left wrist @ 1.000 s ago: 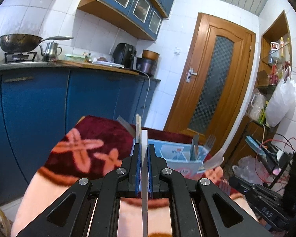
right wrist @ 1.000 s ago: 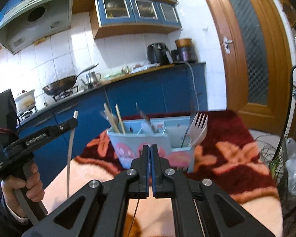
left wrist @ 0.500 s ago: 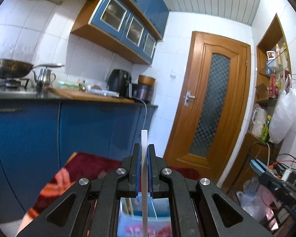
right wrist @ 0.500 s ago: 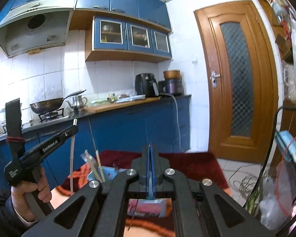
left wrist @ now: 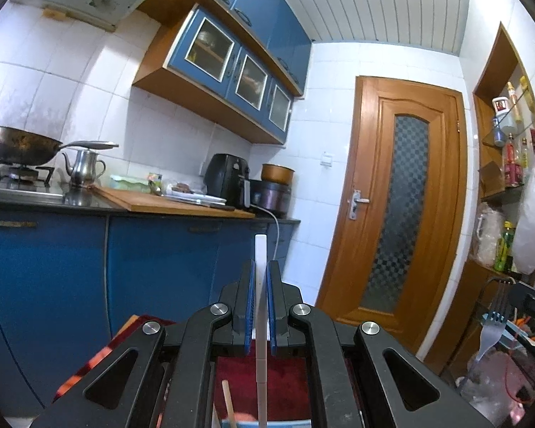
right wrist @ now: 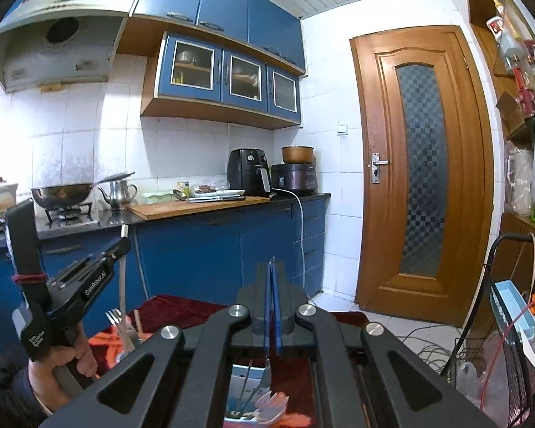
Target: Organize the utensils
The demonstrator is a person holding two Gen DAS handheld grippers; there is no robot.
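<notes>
Now the left tool point(left wrist: 260, 306) grips a white stick point(left wrist: 260, 339) upright, the holder point(left wrist: 267, 423) at six o'clock below; the right tool point(right wrist: 271, 306) pinches a fork point(left wrist: 493, 331).

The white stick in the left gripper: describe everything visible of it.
The white stick is a slim, flat-sided, off-white rod, plastic by the look, with a squared top end. It stands nearly upright, clamped between the blue pads of the left gripper, its top poking above the fingers. Below the grip it narrows at a joint and runs down out of view. The right wrist view shows it hanging straight above the utensil holder.
</notes>
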